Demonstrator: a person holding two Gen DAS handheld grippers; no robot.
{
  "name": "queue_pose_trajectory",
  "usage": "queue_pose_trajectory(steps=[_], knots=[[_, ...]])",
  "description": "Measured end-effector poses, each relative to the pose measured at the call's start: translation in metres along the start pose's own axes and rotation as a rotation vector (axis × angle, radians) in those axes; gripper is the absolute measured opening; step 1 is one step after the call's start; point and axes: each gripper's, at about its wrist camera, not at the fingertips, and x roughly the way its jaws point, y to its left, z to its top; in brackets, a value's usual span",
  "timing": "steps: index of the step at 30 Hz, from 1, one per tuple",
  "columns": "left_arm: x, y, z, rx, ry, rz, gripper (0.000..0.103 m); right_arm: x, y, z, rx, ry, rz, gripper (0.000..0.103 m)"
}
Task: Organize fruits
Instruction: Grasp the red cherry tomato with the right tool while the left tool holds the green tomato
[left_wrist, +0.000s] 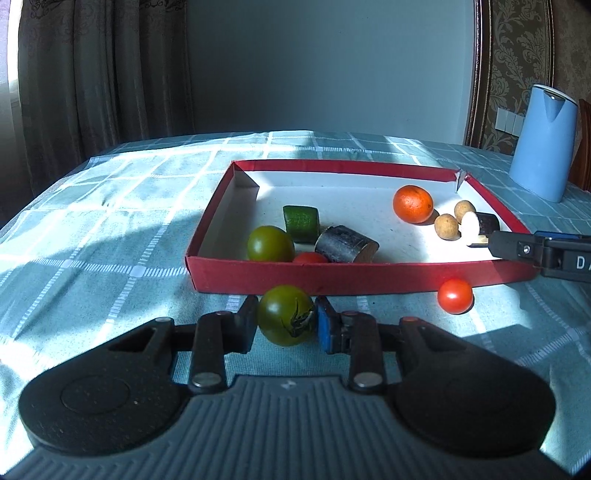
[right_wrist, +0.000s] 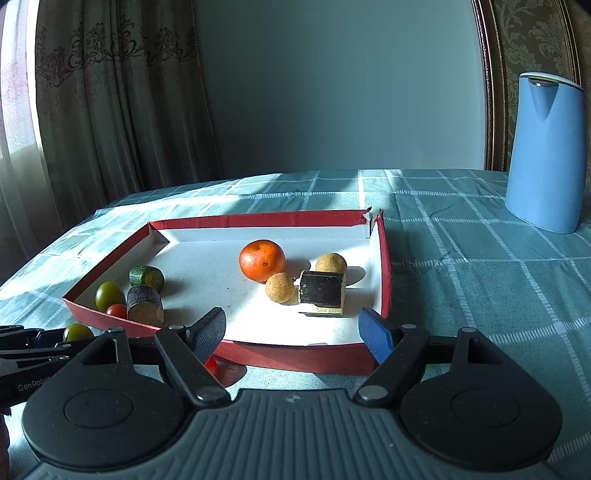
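One red box takes up the middle of the checked tablecloth, with a blue jug standing well beyond its far right corner. Inside lie an orange, two dark cane pieces, a cucumber chunk, a green tomato, a small red tomato and two brown longans. Outside, just before the near wall, the left tongs hold a second green tomato, pads pressed on both sides. A cherry tomato sits on the cloth to its right, close to the wall. The right tongs stand wide and hold nothing, poised over the box's near right corner. To finish this step well, the held tomato should likely rise clear of the wall before going forward, then settle beside its green twin, gently, since the skin bruises.
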Motion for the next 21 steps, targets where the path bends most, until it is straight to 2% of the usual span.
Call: queue_pose_trajectory(steps=[4, 9, 12, 13, 17, 21], knots=[[0.004, 0.012, 0.0, -0.063, 0.023, -0.031, 0.03, -0.009, 0.015, -0.008, -0.062, -0.024, 0.009, 0.079], [0.003, 0.007, -0.002, -0.045, 0.018, -0.013, 0.03, -0.015, 0.039, -0.022, -0.144, -0.004, 0.052, 0.079], [0.003, 0.008, -0.002, -0.046, 0.018, -0.013, 0.031, -0.012, 0.053, -0.026, -0.202, 0.014, 0.028, 0.079], [0.003, 0.007, -0.003, -0.046, 0.018, -0.013, 0.031, -0.01, 0.055, -0.026, -0.209, 0.018, 0.015, 0.078], [0.003, 0.007, -0.002, -0.044, 0.019, -0.012, 0.031, 0.008, 0.06, -0.025, -0.203, 0.108, 0.013, 0.053], [0.004, 0.007, -0.003, -0.039, 0.018, -0.009, 0.031, 0.016, 0.059, -0.023, -0.158, 0.131, 0.016, 0.053]])
